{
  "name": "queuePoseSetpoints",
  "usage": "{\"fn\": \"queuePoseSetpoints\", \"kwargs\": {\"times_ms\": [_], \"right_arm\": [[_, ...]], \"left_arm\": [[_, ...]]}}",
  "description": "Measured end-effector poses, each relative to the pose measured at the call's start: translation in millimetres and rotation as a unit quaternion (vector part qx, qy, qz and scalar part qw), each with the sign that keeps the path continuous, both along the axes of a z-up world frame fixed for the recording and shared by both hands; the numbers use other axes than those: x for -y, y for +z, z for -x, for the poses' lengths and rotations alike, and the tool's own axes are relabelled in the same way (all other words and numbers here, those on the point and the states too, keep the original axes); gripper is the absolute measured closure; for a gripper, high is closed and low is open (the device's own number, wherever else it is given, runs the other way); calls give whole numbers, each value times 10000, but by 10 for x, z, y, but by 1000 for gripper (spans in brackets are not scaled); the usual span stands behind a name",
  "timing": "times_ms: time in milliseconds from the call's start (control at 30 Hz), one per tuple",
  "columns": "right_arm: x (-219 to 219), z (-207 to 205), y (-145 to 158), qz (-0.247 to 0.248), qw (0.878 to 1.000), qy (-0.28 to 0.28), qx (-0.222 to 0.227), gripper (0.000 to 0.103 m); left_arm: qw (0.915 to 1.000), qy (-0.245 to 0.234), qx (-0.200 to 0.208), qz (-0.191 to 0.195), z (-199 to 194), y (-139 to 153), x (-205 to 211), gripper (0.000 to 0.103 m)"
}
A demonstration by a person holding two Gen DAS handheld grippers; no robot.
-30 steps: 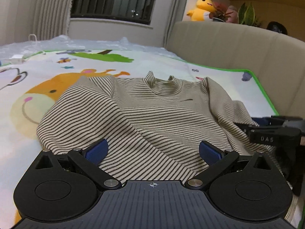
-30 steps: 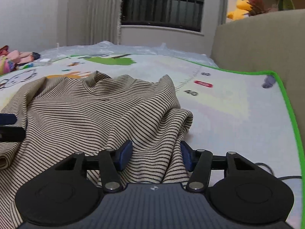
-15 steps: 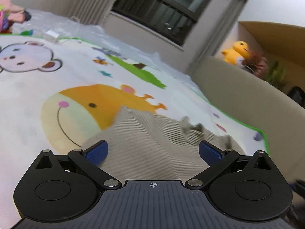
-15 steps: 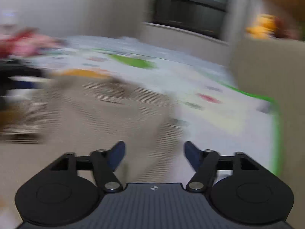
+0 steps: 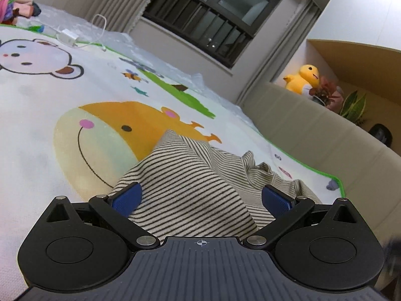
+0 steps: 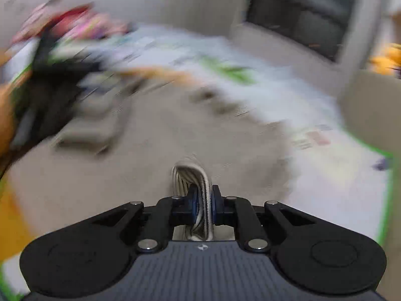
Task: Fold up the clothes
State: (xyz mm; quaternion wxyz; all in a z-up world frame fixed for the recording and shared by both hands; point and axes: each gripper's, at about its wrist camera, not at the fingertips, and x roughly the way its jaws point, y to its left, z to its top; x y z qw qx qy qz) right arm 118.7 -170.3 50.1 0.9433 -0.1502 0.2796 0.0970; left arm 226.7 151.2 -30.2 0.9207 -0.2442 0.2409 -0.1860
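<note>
We find the right hand-held gripper (image 6: pixel 202 202) just clamped onto a fold of the striped shirt (image 5: pixel 190 188); the left hand-held gripper (image 5: pixel 201 197) stands wide open over it, gripping nothing.

Room, seen from low over the floor. Floor covering: a play mat (image 5: pixel 37 115) printed with cartoon animals, green-edged, with clear plastic sheeting beyond its far edge. Far wall: a dark window (image 5: pixel 208 20) behind black bars, a ceiling light reflected in the glass; pale pleated curtains (image 5: pixel 117 2) to its left. Right side: a curved beige upholstered sofa back (image 5: pixel 325 135). Behind it, a recessed shelf holding a yellow plush toy (image 5: pixel 304 79) and potted plants (image 5: pixel 351 105). On the mat: a white charger with cable (image 5: pixel 69 36). Right wrist view heavily blurred.
</note>
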Motion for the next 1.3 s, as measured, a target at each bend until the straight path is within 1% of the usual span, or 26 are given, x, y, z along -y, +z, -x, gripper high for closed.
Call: {"fn": "queuePoseSetpoints", "kwargs": {"times_ms": [33, 67, 100, 167, 200, 233, 300, 433, 500, 567, 600, 633, 667, 700, 733, 800, 833, 867, 933, 1000, 1100, 1167, 1200, 1267, 1300], "right_arm": [[259, -72, 173, -170, 9987, -414, 260, 93], [522, -129, 350, -352, 9943, -847, 537, 93], [758, -171, 504, -546, 9878, -1239, 775, 93], [1195, -244, 780, -1009, 9689, -1931, 1171, 93], [1377, -266, 896, -1283, 9585, -2181, 1311, 93], [1504, -292, 985, -1467, 9507, -2344, 1402, 93], [1586, -371, 1089, -1596, 9453, -2433, 1476, 93], [1329, -601, 1125, -1593, 9535, -2098, 1461, 93], [1130, -711, 1125, -1681, 9581, -1848, 1404, 93], [900, -823, 1140, -1762, 9627, -1575, 1321, 93], [761, -878, 1146, -1814, 9645, -1423, 1284, 93], [608, -933, 1146, -1868, 9667, -1240, 1230, 93], [448, -991, 1147, -1895, 9691, -1053, 1174, 93], [284, -1064, 1144, -1884, 9719, -858, 1121, 93], [134, -1112, 1147, -1874, 9738, -699, 1079, 93], [-111, -1269, 1112, -1939, 9753, -442, 964, 93], [-223, -1352, 1085, -1976, 9755, -343, 905, 93], [-334, -1416, 1044, -1999, 9758, -269, 847, 93], [-552, -1505, 955, -2023, 9764, -161, 737, 93], [-688, -1592, 893, -2069, 9762, -92, 648, 93], [-778, -1656, 871, -2163, 9745, -38, 598, 93], [-837, -1633, 883, -2207, 9736, 5, 580, 92], [-853, -1615, 889, -2228, 9732, 44, 573, 89], [-843, -1564, 920, -2336, 9703, 94, 624, 87], [-835, -1538, 938, -2397, 9686, 113, 656, 80]], "left_arm": [[10000, -3, 5, 8, -2, -4, -3, 0], [10000, -4, 9, 32, -2, -7, -8, 0], [10000, -4, 14, 60, 2, -10, -12, 0], [9999, 2, 30, 105, 4, -17, -20, 0], [9999, 2, 40, 125, 9, -20, -24, 0], [9999, 1, 46, 151, 12, -24, -30, 0], [9997, -4, 54, 221, 15, -34, -46, 0], [9993, -18, 69, 371, 16, -56, -83, 0], [9989, -33, 67, 465, 18, -59, -112, 0], [9979, -47, -30, 648, 16, -12, -191, 0], [9977, -46, -91, 664, 10, 47, -242, 0], [9980, -31, -121, 618, 6, 108, -290, 0], [9993, 40, -64, 367, 5, 174, -323, 0], [9999, 163, -7, 6, 5, 219, -345, 0], [9992, 278, -65, -290, -11, 210, -363, 0], [9964, 419, -444, -592, -70, 80, -424, 0], [9971, 380, -436, -494, -58, 15, -460, 0], [9981, 391, -286, -379, -9, -4, -489, 0], [9984, 425, -268, -271, 28, -5, -508, 0], [9978, 431, -228, -440, 46, -9, -458, 0], [9965, 419, -241, -683, 44, -3, -402, 0], [9966, 399, -242, -679, 32, -6, -404, 0], [9968, 384, -248, -651, 29, -14, -422, 0], [9973, 352, -259, -584, 27, -22, -452, 0], [9975, 334, -268, -555, 28, -22, -461, 0]]}}
